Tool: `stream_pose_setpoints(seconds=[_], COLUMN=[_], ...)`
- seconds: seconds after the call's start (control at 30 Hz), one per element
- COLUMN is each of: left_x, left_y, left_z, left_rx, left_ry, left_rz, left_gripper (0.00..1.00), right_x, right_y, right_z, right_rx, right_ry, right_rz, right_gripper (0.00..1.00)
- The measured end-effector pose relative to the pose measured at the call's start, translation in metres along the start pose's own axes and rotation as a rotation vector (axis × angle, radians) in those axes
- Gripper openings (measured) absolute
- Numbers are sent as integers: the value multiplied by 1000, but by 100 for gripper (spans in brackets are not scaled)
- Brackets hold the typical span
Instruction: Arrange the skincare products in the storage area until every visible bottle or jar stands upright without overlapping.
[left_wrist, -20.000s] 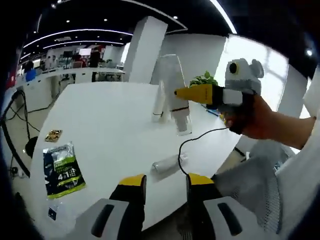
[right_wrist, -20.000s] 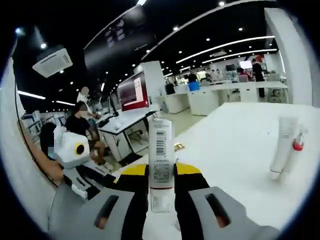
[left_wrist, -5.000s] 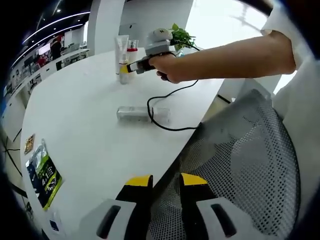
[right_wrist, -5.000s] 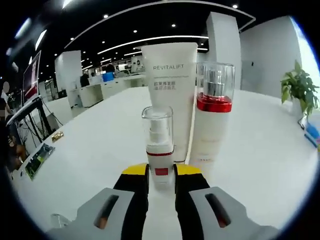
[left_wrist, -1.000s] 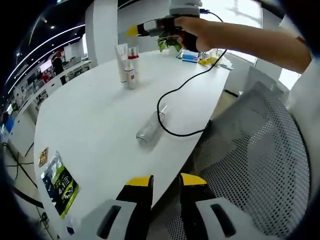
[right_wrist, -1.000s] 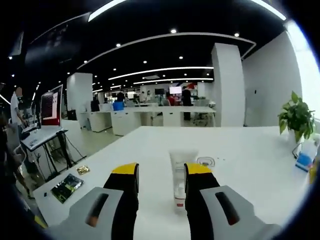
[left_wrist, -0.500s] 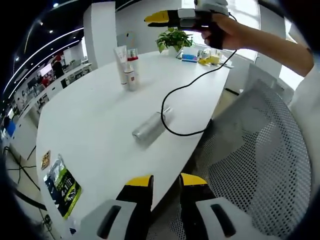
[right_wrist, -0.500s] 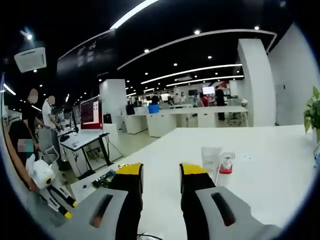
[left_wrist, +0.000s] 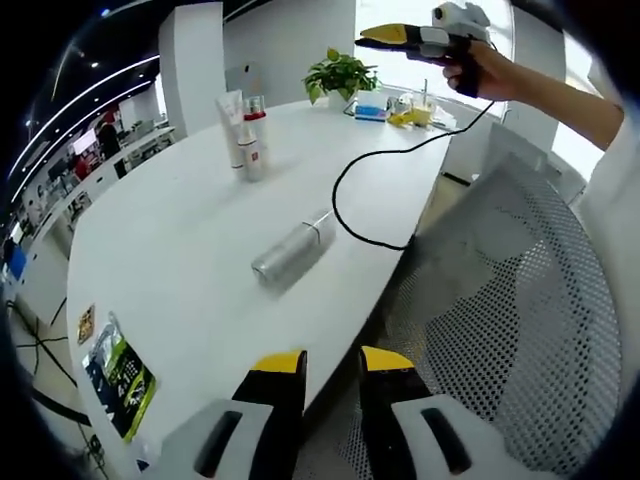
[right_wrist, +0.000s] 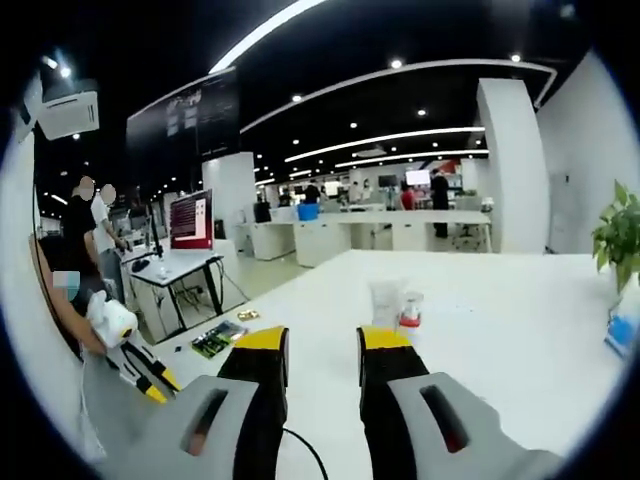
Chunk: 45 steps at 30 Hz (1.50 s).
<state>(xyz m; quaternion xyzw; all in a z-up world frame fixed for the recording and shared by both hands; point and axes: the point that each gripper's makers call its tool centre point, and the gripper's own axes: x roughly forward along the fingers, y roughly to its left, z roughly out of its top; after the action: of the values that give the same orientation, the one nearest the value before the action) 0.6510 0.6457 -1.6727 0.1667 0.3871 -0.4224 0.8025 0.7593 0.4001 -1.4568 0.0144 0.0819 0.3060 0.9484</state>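
Left gripper view: left gripper (left_wrist: 320, 365) fingers apart, holding nothing, low off the white table (left_wrist: 170, 250) edge. Silver bottle (left_wrist: 291, 250) lies on its side mid-table, black cable (left_wrist: 345, 205) beside it. White tube (left_wrist: 231, 127) and two red-collared bottles (left_wrist: 253, 140) upright at far side.

Right gripper view: right gripper (right_wrist: 311, 345) raised, fingers spread, empty. Upright group sits just past the right finger.

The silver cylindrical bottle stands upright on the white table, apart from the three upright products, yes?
Not quite: the silver cylindrical bottle lies on its side on the white table, apart from the three upright products, as the left gripper view shows.
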Motion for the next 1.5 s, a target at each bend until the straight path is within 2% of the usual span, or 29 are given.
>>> stream_pose_setpoints(seconds=[0.2, 0.3, 0.5, 0.77, 0.97, 1.03, 1.13, 1.23, 1.33, 1.5], left_x=[0, 0, 0, 1, 3, 3, 3, 3, 3, 3], left_y=[-1, 1, 0, -4, -7, -7, -6, -5, -5, -4], left_z=[-1, -1, -2, -2, -3, -2, -2, -1, -1, -2], left_rx=[-2, -7, -7, 6, 9, 4, -10, -33, -46, -59], left_ry=[5, 5, 14, 21, 26, 27, 34, 34, 37, 42], left_rz=[-3, 1, -1, -18, -31, -36, -43, -49, -51, -58], left_gripper=[21, 21, 21, 21, 21, 21, 22, 22, 23, 24], right_x=[-34, -52, -82, -118, -150, -153, -148, -136, -119, -96], right_y=[-15, -19, -35, -58, -80, -80, -75, -66, -51, -29], right_z=[10, 17, 34, 55, 69, 70, 61, 45, 21, 2], right_rx=[-46, -31, -40, -138, -154, -142, -131, -110, -93, -40], right_ry=[31, 10, -26, 1, -19, -33, -30, -25, 19, 20], right_rz=[-10, -1, -55, -115, -165, -166, -156, -134, -105, -67], right_gripper=[20, 18, 19, 19, 18, 17, 17, 19, 18, 19])
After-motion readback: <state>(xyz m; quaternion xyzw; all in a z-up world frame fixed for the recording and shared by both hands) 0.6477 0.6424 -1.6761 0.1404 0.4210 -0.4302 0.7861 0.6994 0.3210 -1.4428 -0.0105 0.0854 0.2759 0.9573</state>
